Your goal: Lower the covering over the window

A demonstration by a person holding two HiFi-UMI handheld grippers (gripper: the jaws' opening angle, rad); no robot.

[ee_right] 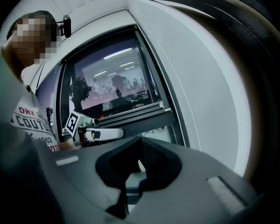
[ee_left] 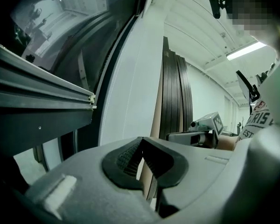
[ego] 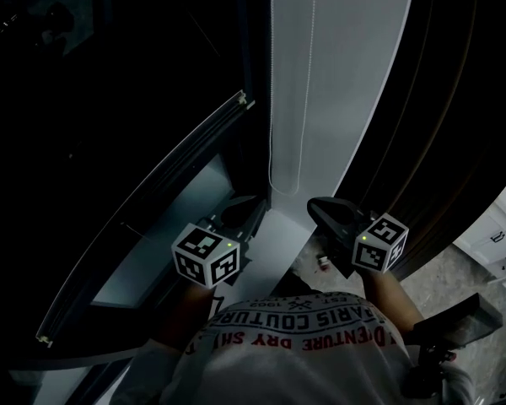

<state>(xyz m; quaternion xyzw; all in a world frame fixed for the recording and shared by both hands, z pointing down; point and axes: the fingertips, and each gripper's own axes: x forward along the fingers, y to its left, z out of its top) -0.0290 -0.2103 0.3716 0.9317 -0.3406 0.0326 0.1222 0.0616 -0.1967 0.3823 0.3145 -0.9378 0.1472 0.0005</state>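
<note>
Left gripper (ego: 246,211) and right gripper (ego: 319,207) are both closed and empty. The cord (ego: 287,193) hangs untouched nearby, and the window (ee_right: 112,83) looks largely uncovered.

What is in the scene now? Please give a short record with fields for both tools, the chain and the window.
left tool: shut, holds nothing
right tool: shut, holds nothing
bead chain: hangs in a loop on the white panel, apart from both tools
window: dark glass, left of the panel
metal rail: crosses the window
task state: chain not yet gripped
</note>
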